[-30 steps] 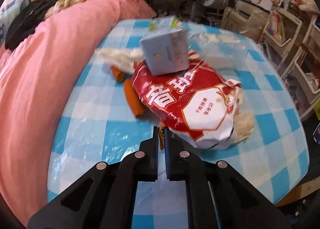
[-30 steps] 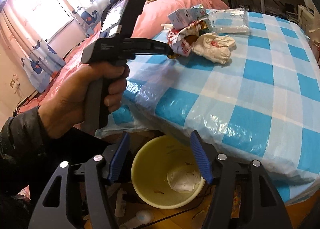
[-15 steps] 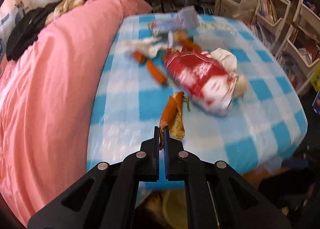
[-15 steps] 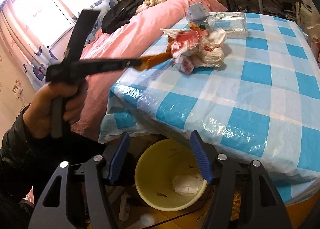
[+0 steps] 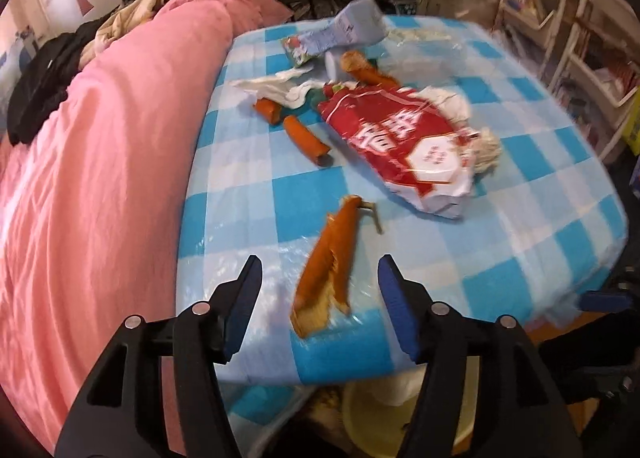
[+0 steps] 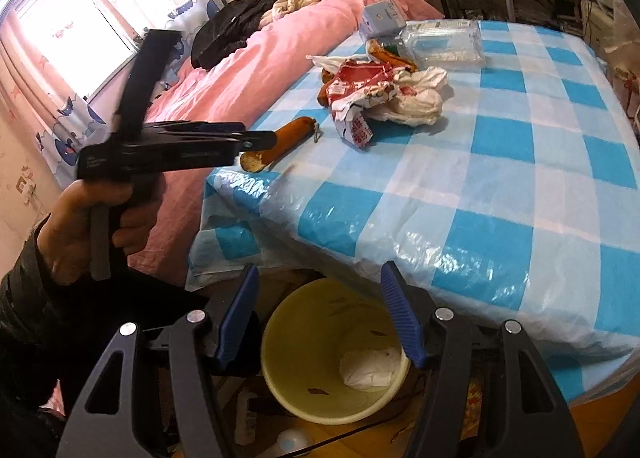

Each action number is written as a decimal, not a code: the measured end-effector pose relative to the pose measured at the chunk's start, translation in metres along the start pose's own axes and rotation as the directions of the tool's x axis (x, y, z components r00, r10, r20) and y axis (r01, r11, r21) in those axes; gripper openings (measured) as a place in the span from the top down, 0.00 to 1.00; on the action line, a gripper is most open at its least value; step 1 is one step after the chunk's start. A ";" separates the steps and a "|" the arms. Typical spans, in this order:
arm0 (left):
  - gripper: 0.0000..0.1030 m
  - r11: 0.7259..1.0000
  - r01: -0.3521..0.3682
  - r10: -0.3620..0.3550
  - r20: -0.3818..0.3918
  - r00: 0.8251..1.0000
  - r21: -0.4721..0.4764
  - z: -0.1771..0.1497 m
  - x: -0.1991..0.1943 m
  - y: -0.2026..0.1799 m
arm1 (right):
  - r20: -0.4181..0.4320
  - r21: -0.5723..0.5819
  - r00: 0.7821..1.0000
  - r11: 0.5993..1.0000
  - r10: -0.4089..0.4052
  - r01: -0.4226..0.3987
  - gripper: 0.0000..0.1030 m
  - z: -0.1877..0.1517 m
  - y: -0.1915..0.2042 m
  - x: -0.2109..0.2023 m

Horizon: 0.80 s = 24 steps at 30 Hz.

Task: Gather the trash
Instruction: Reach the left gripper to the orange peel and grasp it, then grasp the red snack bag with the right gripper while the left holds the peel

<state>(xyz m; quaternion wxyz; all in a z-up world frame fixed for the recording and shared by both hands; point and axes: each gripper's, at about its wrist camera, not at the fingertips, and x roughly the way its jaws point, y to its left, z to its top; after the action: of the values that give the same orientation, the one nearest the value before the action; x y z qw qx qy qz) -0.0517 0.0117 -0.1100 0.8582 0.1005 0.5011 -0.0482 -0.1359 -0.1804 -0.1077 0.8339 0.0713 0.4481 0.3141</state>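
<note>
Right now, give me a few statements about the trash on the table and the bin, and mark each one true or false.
1. The left gripper has open jaws, which have just been opening, with an orange peel loose between them. True.
2. The yellow bin under the table edge is empty. False: a crumpled white paper lies in it.
3. The red snack bag lies on the blue checked tablecloth. True.
4. The right gripper is clamped on a tissue. False: its jaws stand open and empty, above the bin.
</note>
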 end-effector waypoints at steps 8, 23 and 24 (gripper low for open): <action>0.86 1.000 0.018 -0.018 -0.028 0.999 0.000 0.018 0.023 -0.005 | -0.004 -0.112 0.994 0.988 -0.110 0.109 0.41 0.021 0.004 0.009; 0.86 0.923 0.155 -0.051 0.288 0.956 -0.351 0.050 -0.033 0.059 | 0.092 -0.170 0.994 0.983 -0.055 0.070 0.41 0.086 0.009 0.033; 0.86 0.920 0.166 -0.062 0.288 0.956 -0.354 0.051 -0.033 0.059 | 0.093 -0.183 0.994 0.980 -0.056 0.072 0.41 0.089 0.013 0.037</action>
<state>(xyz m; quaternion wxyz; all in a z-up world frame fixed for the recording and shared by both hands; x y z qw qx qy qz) -0.0137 0.0573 -0.0502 0.9176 -0.1022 0.3837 -0.0155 -0.0563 -0.1342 -0.0760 0.8655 -0.0078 0.3818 0.3242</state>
